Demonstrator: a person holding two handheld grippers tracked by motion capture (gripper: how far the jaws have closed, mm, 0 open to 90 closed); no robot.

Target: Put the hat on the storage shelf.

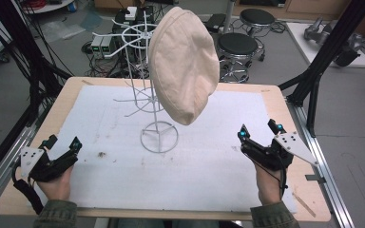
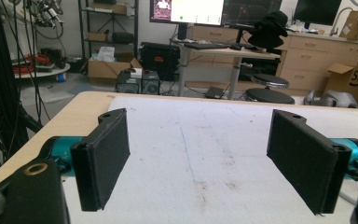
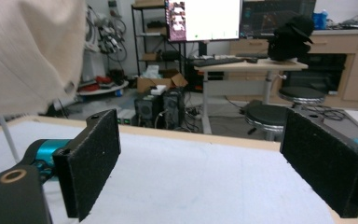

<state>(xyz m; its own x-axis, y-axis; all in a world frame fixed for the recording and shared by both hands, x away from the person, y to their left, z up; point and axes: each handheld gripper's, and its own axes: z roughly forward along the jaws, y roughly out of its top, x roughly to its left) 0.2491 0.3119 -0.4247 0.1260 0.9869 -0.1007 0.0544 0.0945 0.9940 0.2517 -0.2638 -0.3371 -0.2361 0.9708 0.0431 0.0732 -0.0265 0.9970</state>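
Observation:
A cream fabric cap (image 1: 184, 64) hangs on a white wire stand (image 1: 158, 130) near the middle of the white mat (image 1: 195, 161). The cap's edge also fills the upper left of the right gripper view (image 3: 28, 51). My left gripper (image 1: 62, 143) rests at the mat's left edge, open, with nothing between its jaws (image 2: 198, 163). My right gripper (image 1: 260, 130) sits at the mat's right side, open and empty too (image 3: 200, 163). Both stand well apart from the stand.
The mat lies on a wooden table (image 1: 76, 90) with metal rails along both sides. Black frame posts (image 1: 323, 52) rise at the right and cables hang at the left. Stools (image 1: 237, 45) and electronics stand on the floor beyond the far edge.

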